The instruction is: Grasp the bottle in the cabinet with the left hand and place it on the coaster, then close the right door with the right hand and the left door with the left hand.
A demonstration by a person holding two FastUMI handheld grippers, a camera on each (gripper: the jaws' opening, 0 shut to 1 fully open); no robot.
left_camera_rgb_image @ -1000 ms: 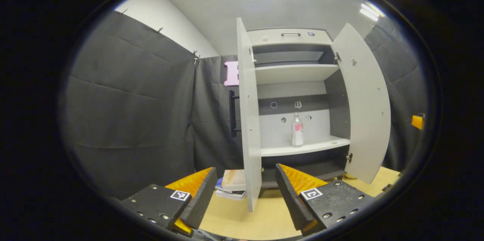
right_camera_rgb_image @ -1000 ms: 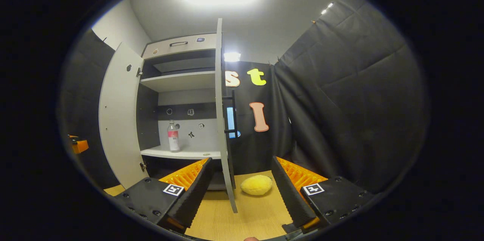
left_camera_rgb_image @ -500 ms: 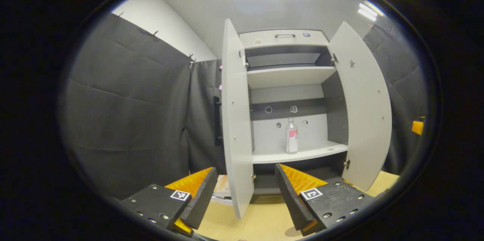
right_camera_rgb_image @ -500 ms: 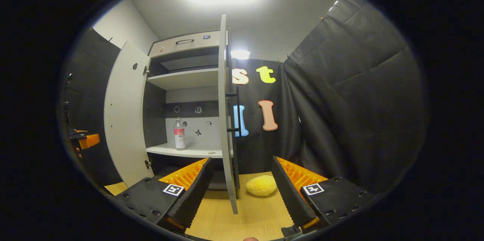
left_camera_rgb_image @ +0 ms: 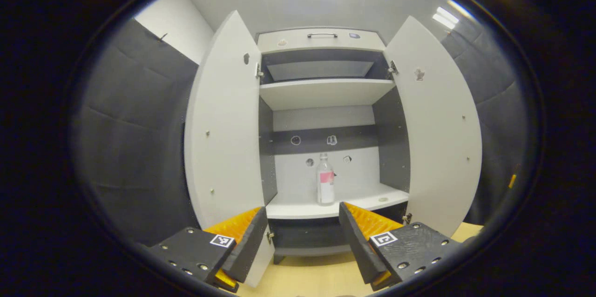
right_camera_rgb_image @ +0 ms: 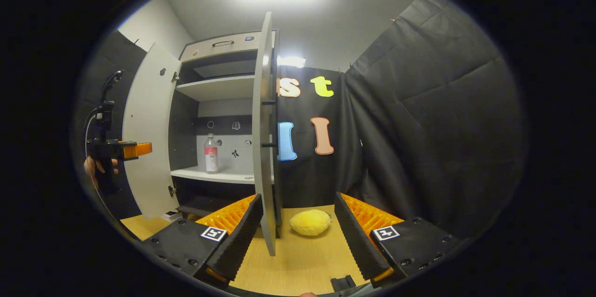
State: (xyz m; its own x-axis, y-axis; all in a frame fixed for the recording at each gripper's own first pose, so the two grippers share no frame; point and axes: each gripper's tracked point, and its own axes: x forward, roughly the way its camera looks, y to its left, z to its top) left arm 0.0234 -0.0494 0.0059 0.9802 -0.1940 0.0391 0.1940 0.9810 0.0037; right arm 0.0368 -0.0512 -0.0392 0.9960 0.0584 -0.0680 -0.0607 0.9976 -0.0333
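Note:
A clear bottle [left_camera_rgb_image: 325,179] with a pink label stands upright on the lower shelf [left_camera_rgb_image: 335,204] of the open cabinet; it also shows in the right gripper view as the bottle [right_camera_rgb_image: 211,153]. Both doors hang open: the left door [left_camera_rgb_image: 223,124] and the right door [left_camera_rgb_image: 437,124]. My left gripper [left_camera_rgb_image: 301,234] is open, well short of the shelf, facing the bottle. My right gripper [right_camera_rgb_image: 295,227] is open low over the table, just behind the right door's edge [right_camera_rgb_image: 264,148]. The left gripper [right_camera_rgb_image: 125,149], held by a hand, appears far left in the right gripper view.
A yellow soft lump [right_camera_rgb_image: 310,222] lies on the wooden table [right_camera_rgb_image: 302,264] beyond the right gripper. An upper shelf [left_camera_rgb_image: 326,92] spans the cabinet. A small flat object [right_camera_rgb_image: 171,216] lies by the left door's foot. Black cloth walls close in on both sides.
The left gripper has swung to face the cabinet squarely and moved closer; the bottle now sits centred ahead. The right gripper shifted slightly, and the left gripper came further into its view.

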